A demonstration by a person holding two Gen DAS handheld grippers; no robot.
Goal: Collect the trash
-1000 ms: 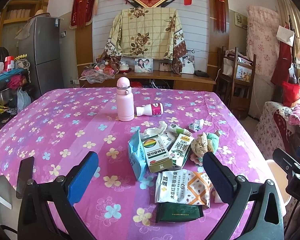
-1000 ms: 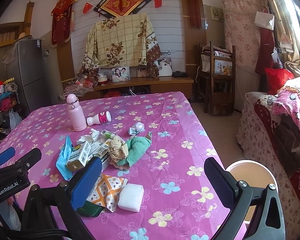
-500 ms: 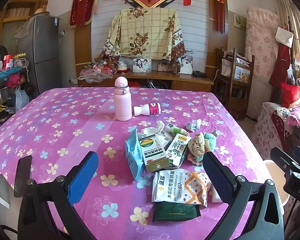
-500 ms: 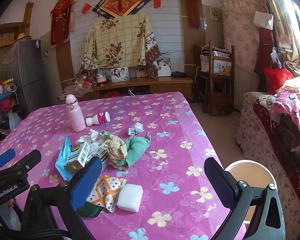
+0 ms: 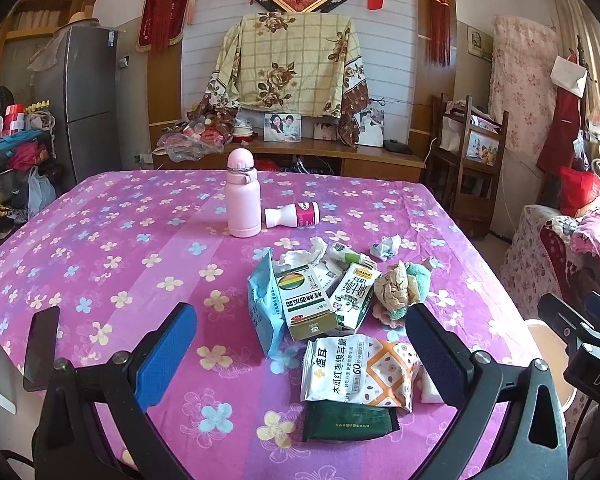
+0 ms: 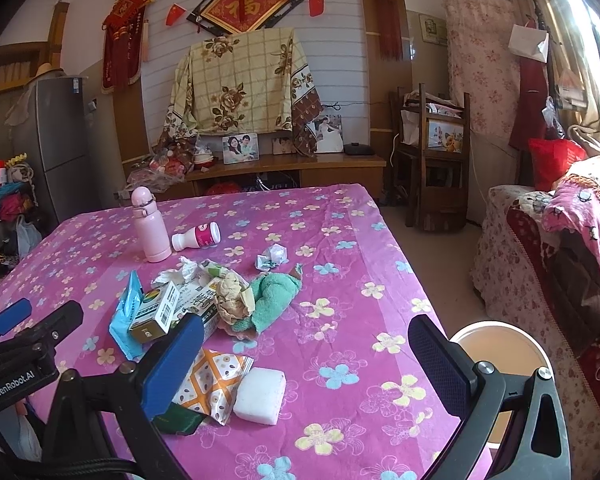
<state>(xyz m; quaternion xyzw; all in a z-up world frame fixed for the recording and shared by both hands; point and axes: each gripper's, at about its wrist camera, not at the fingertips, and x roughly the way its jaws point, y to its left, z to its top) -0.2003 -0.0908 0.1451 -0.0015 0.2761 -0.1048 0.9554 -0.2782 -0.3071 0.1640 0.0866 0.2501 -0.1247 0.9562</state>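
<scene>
Cluttered living room, counter (image 5: 112,240) under a pink flowered cloth. Left claw (image 5: 300,344) spread wide and empty, poised above the near edge. Right claw (image 6: 300,364) likewise released, nothing between the pads. Nearest the claws: snack packet (image 5: 360,368), dark green pouch (image 5: 350,422), white block (image 6: 260,396). Further out: blue wrapper (image 5: 264,304), green box (image 5: 306,300), milk carton (image 5: 354,294), crumpled paper ball (image 5: 394,290) on a green cloth (image 6: 274,292), tissue scrap (image 5: 386,247), toppled small bottle (image 5: 294,215). Upright pink flask (image 5: 242,200) probably not trash. Round bin (image 6: 496,352) on the floor off the counter's right edge, apparently empty. Judgement: collection not yet begun; entire pile outstanding.
</scene>
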